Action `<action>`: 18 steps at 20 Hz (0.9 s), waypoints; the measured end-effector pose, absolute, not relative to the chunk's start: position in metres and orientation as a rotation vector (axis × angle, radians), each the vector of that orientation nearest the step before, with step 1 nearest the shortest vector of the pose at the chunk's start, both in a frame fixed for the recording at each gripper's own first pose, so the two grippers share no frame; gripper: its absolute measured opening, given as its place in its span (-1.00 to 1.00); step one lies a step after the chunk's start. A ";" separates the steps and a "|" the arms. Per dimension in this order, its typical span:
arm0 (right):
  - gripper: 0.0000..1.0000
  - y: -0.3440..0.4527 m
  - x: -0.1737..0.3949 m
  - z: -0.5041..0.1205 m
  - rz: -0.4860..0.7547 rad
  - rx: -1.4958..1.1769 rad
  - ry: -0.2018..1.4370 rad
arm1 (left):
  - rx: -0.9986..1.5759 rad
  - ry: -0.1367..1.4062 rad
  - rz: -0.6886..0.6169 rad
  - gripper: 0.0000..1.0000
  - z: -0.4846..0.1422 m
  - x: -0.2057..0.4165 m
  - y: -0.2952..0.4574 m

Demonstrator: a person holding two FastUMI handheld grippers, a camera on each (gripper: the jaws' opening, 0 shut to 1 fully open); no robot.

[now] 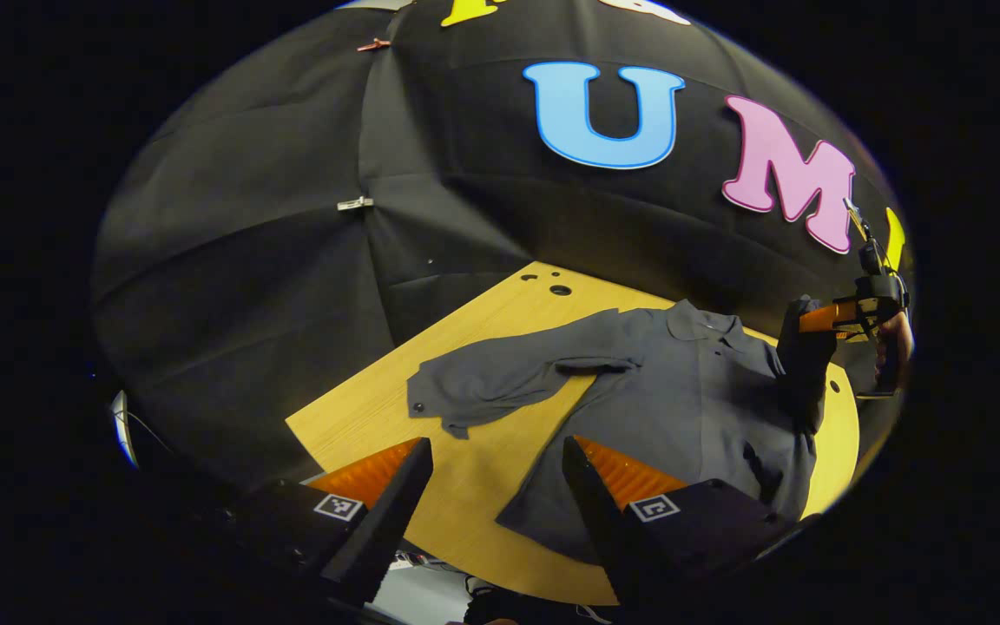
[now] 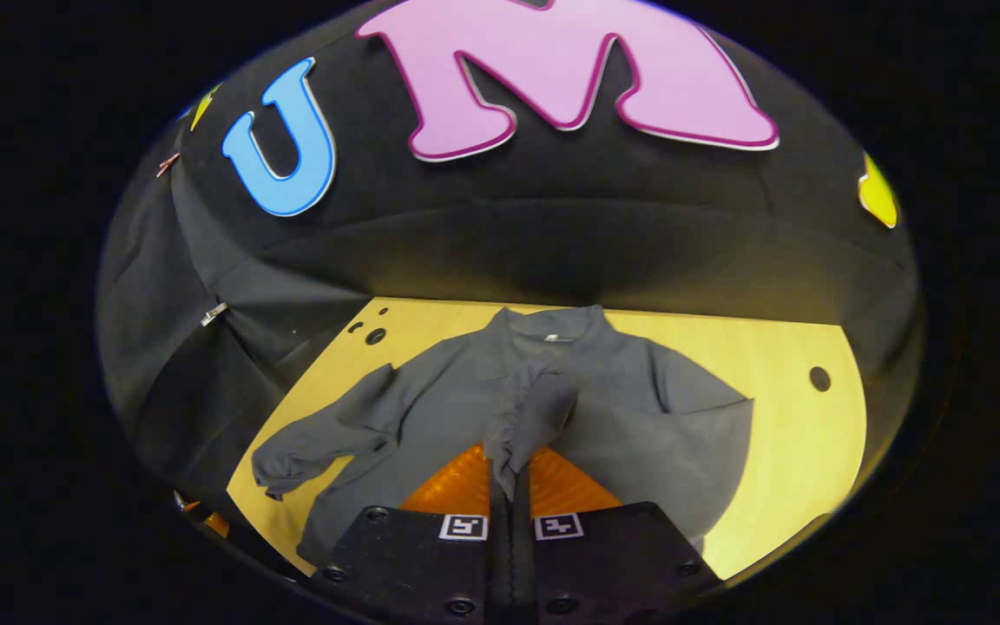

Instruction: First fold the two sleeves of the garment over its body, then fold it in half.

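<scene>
You are pinching right sleeve [image 2: 535,408] in right gripper [image 2: 509,512], fingers clamped on cuff, lifting it above shirt [image 1: 682,391] lying flat on table [image 1: 483,486]. Left gripper [image 1: 496,486] hanging spread, empty, near left sleeve [image 1: 500,378]. Carry cuff across chest, lay flat before letting go.

A dark grey shirt [image 2: 639,408] lies across my pale yellow wood-grain bench [image 2: 795,434], which is dotted with small black holes. My left gripper [image 1: 496,486] shows black fingers backed by ribbed orange, with black-and-white square markers on its black body. My right gripper [image 2: 510,512] wears the same black, orange and marker scheme. The booth wall behind is black cloth.
</scene>
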State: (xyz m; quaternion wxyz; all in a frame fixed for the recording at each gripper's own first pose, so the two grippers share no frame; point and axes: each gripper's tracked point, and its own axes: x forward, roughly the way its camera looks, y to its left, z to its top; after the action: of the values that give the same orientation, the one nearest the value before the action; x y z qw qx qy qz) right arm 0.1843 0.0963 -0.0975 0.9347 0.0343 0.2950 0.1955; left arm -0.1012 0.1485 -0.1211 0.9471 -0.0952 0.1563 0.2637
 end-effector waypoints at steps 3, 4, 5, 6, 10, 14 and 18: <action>-0.90 0.127 0.181 -0.116 0.431 0.084 0.649 | -0.200 0.323 0.563 0.91 -0.125 -0.115 0.159; -0.91 0.136 0.181 -0.122 0.442 0.089 0.659 | -0.200 0.326 0.571 0.91 -0.126 -0.118 0.163; -0.91 0.146 0.181 -0.128 0.451 0.099 0.666 | -0.204 0.333 0.578 0.91 -0.130 -0.121 0.166; -0.91 0.153 0.182 -0.134 0.451 0.113 0.678 | -0.208 0.341 0.585 0.91 -0.132 -0.124 0.169; -0.89 0.192 0.189 -0.152 0.512 0.203 0.682 | -0.214 0.353 0.608 0.91 -0.139 -0.124 0.180; -0.78 0.207 0.189 -0.177 0.505 0.249 0.727 | -0.220 0.340 0.626 0.92 -0.136 -0.114 0.188; -0.78 0.221 0.186 -0.187 0.514 0.320 0.767 | -0.228 0.323 0.632 0.91 -0.135 -0.105 0.198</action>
State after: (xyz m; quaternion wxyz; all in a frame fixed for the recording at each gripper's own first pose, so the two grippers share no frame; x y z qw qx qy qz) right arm 0.1862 0.2210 -0.1869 0.8829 0.1538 0.3686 0.2470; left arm -0.1049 0.1983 -0.1351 0.9313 -0.1113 0.1578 0.3087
